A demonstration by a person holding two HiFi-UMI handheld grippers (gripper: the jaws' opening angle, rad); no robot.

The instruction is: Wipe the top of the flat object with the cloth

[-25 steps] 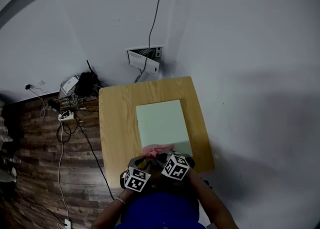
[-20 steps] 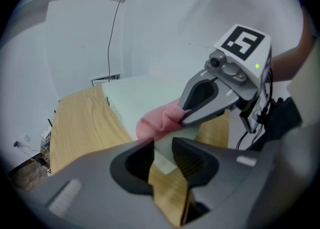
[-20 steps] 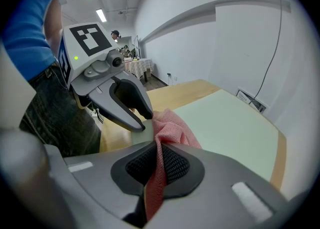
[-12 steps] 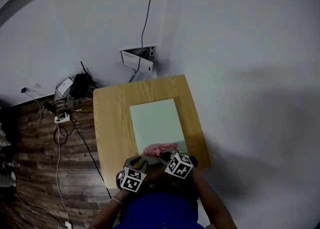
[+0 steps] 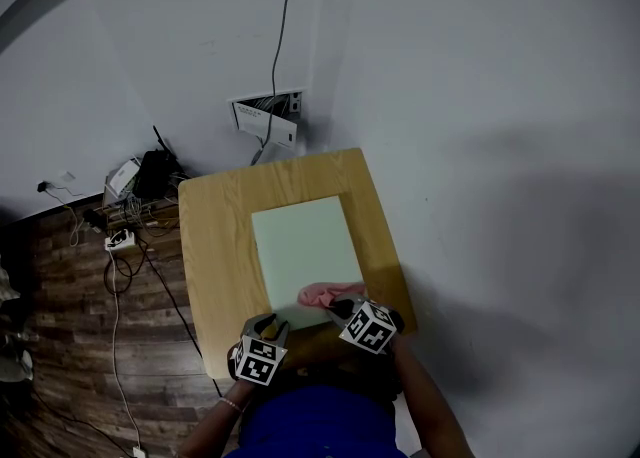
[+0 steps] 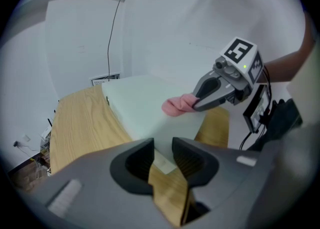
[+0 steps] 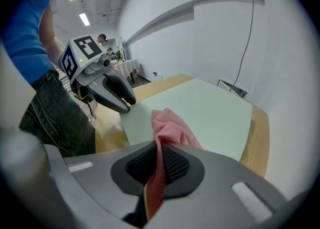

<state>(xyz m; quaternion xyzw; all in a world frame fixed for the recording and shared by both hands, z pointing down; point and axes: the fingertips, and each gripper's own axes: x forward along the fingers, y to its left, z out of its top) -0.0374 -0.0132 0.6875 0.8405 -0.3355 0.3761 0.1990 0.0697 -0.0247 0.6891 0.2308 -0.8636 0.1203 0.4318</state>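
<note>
Left gripper [image 6: 163, 149] parted, right gripper [image 7: 160, 149] pinching cloth [image 7: 171, 127]

The left gripper [image 5: 268, 326] has drawn away from the cloth [image 5: 322, 294] — leftward; the right gripper [image 5: 342, 305] has carried it slightly right.

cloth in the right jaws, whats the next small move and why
Probably slide the right gripper forward, dragging the cloth across the board toward its far edge. Its jaws are shut on the cloth, which sits at the board's near edge, and the rest of the top lies bare ahead.

The cloth [image 7: 170, 125] is partly hidden inside the right hand-held gripper [image 7: 160, 149].
</note>
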